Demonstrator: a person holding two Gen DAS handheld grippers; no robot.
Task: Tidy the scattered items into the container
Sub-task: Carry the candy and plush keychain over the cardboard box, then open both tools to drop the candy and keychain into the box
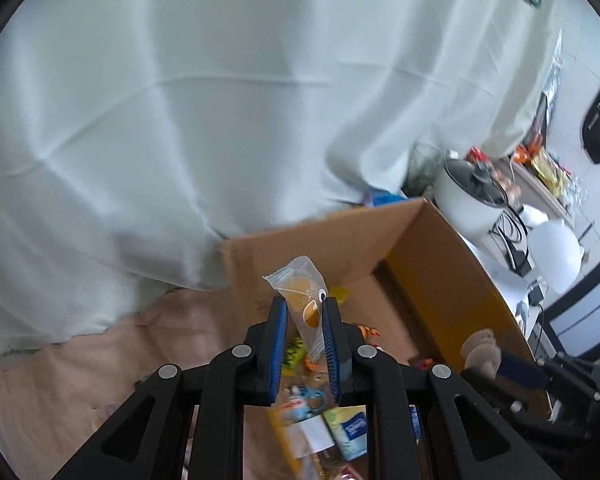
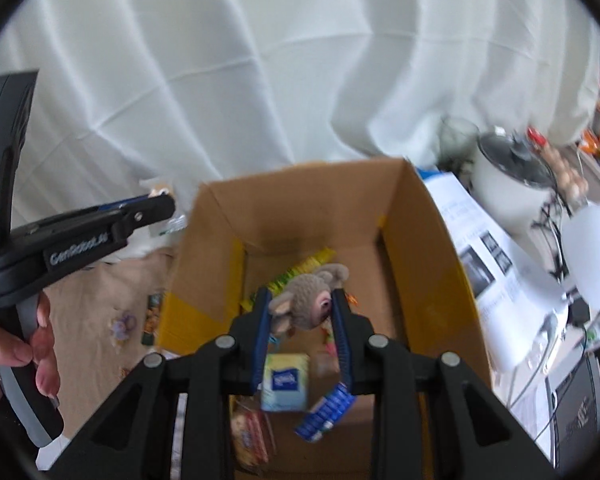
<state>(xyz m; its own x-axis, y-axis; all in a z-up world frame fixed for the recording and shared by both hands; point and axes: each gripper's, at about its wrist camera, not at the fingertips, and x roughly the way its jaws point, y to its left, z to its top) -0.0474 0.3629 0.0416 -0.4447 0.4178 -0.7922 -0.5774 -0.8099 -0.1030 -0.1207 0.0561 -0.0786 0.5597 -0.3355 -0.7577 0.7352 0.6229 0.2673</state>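
An open cardboard box stands on a beige cloth and holds several small items, among them a pale green tissue pack. My left gripper hangs over the box's left part, shut on a clear snack packet with an orange piece inside. My right gripper is above the box's middle, shut on a small grey plush mouse. That plush also shows at the right in the left wrist view. A hand holds the left gripper's handle.
White draped cloth fills the background. A white rice cooker, cables and printed papers lie right of the box. A purple trinket and a small dark packet rest on the beige cloth left of the box.
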